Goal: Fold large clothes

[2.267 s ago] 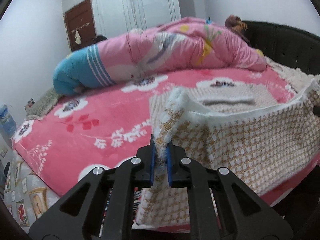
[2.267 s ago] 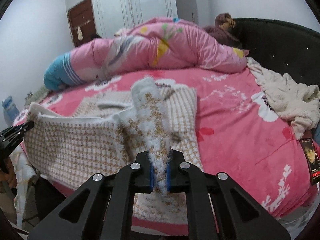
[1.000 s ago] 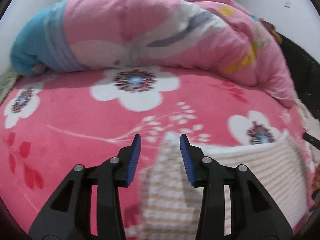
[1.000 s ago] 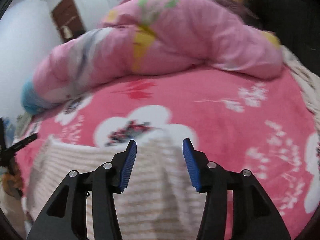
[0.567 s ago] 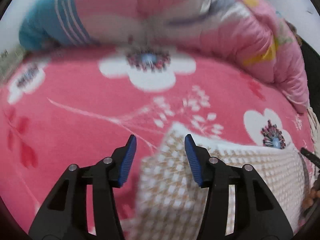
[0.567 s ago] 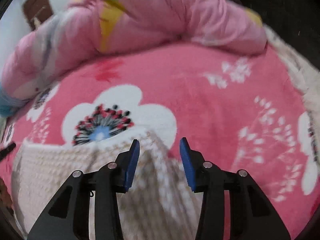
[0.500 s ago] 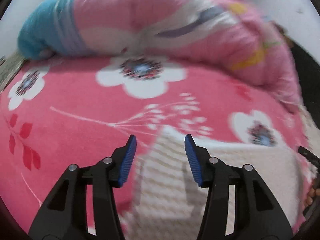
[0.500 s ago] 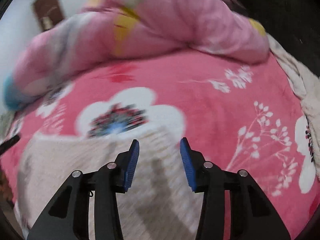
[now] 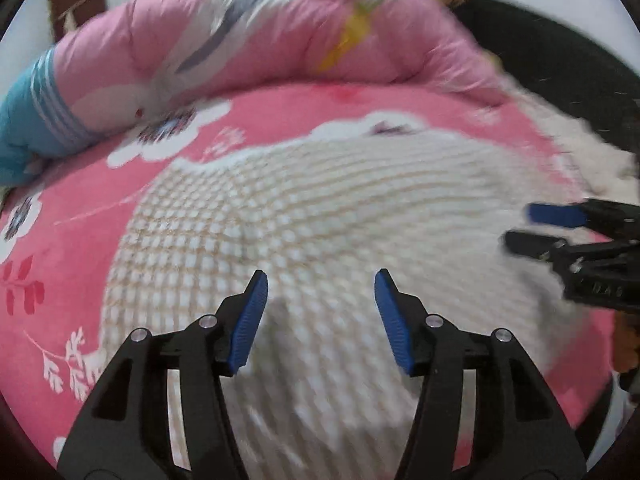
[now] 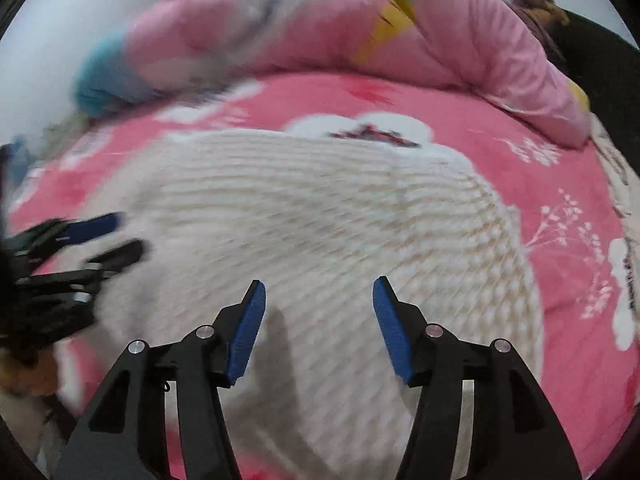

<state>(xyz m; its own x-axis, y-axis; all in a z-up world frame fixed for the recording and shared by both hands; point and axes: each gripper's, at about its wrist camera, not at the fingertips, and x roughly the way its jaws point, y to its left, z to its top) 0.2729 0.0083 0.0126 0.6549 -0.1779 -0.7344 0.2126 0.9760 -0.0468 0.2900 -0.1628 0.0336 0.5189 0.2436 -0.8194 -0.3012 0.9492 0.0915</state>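
Note:
A cream and tan houndstooth knit garment point(image 9: 304, 216) lies folded flat on the pink floral bed; it also shows in the right wrist view point(image 10: 320, 216). My left gripper point(image 9: 320, 316) is open and empty, hovering over the garment's near part. My right gripper point(image 10: 318, 324) is open and empty above the same garment. The right gripper shows at the right edge of the left wrist view point(image 9: 560, 228), and the left gripper at the left edge of the right wrist view point(image 10: 88, 240). Both views are motion-blurred.
A rolled pink and blue quilt point(image 9: 248, 48) lies along the far side of the pink floral bedspread point(image 9: 68, 240). A dark headboard point(image 9: 560, 80) stands at the right with a cream fleece blanket point(image 9: 588, 152) below it.
Both grippers let go of the garment's corners at the far fold and pulled back toward me. The whole folded garment now lies in view, with the jaws wide open.

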